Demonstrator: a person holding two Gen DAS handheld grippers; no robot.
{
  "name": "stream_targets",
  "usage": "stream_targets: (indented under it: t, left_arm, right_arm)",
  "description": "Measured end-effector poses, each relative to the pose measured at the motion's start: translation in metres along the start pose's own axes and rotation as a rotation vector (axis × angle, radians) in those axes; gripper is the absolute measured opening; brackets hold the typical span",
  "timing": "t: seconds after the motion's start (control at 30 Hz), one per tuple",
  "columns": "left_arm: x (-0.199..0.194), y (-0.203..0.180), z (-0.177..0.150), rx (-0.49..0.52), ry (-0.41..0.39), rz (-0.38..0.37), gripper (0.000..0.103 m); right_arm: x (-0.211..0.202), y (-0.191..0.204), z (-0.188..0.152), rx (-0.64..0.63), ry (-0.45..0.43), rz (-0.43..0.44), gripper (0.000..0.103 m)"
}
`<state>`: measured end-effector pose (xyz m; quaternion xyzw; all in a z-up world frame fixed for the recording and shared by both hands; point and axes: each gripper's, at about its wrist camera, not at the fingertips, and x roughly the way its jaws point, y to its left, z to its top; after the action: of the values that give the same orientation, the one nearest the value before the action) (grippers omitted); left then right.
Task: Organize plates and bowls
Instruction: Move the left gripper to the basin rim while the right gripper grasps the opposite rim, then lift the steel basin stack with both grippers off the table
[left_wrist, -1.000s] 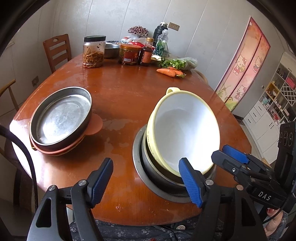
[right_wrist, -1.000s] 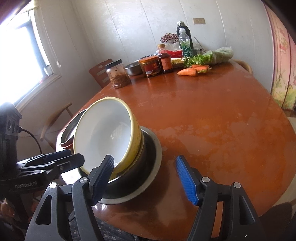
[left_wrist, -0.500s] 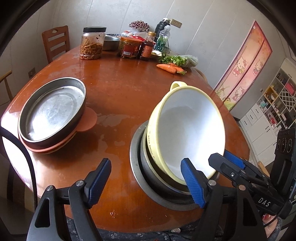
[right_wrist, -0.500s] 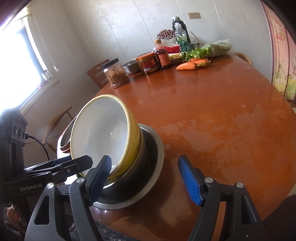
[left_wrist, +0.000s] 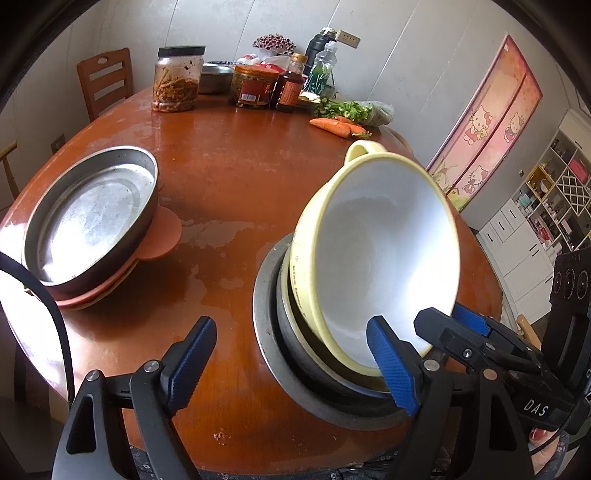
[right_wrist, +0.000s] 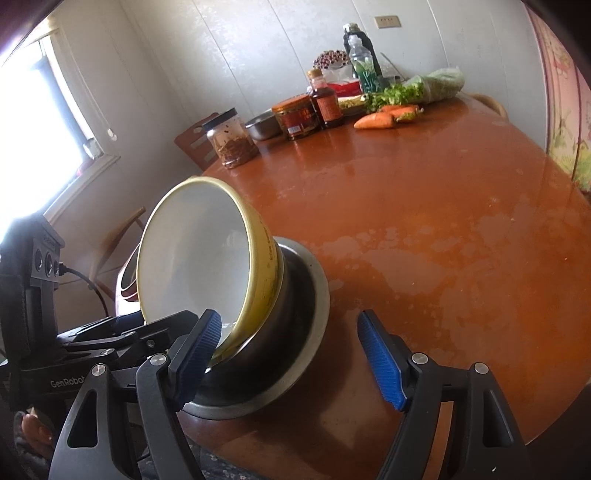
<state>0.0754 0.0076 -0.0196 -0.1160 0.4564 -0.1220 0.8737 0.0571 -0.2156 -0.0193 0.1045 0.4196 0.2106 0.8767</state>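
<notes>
A yellow bowl with a white inside (left_wrist: 384, 258) leans tilted toward me in a dark steel bowl (left_wrist: 295, 332) near the table's front edge; it shows in the right wrist view too (right_wrist: 199, 258). My left gripper (left_wrist: 291, 365) is open, its right finger at the bowl's near rim. My right gripper (right_wrist: 291, 354) is open, its left finger by that rim, and also shows in the left wrist view (left_wrist: 465, 328). A steel pan (left_wrist: 92, 214) sits on an orange plate (left_wrist: 162, 236) at the left.
Jars (left_wrist: 177, 81), bottles (left_wrist: 291, 88), a steel bowl, greens and carrots (left_wrist: 336, 125) stand at the table's far side. A wooden chair (left_wrist: 107, 81) is behind the table. The brown round table (right_wrist: 443, 221) stretches to the right.
The yellow bowl has tilted up more steeply toward me. Both grippers have moved a little closer to its near rim and stay open.
</notes>
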Motion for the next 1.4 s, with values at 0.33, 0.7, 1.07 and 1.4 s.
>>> stream_targets:
  t: [0.33,0.7,1.07,1.4]
  left_arm:
    - [0.016,0.005,0.003,-0.027,0.036,-0.064,0.083]
    - [0.017,0.018,0.004,-0.054,0.022,-0.059,0.077]
    - [0.02,0.025,0.012,-0.121,0.011,-0.046,0.07]
    - [0.029,0.014,0.019,-0.094,0.026,-0.068,0.067]
  right_arm:
    - [0.01,-0.003,0.002,0.046,0.047,0.048,0.078]
    - [0.022,0.01,0.008,0.01,0.041,0.078,0.072]
    - [0.044,0.005,0.028,0.003,0.044,0.13,0.067]
    - [0.056,-0.008,0.04,-0.014,0.051,0.15,0.052]
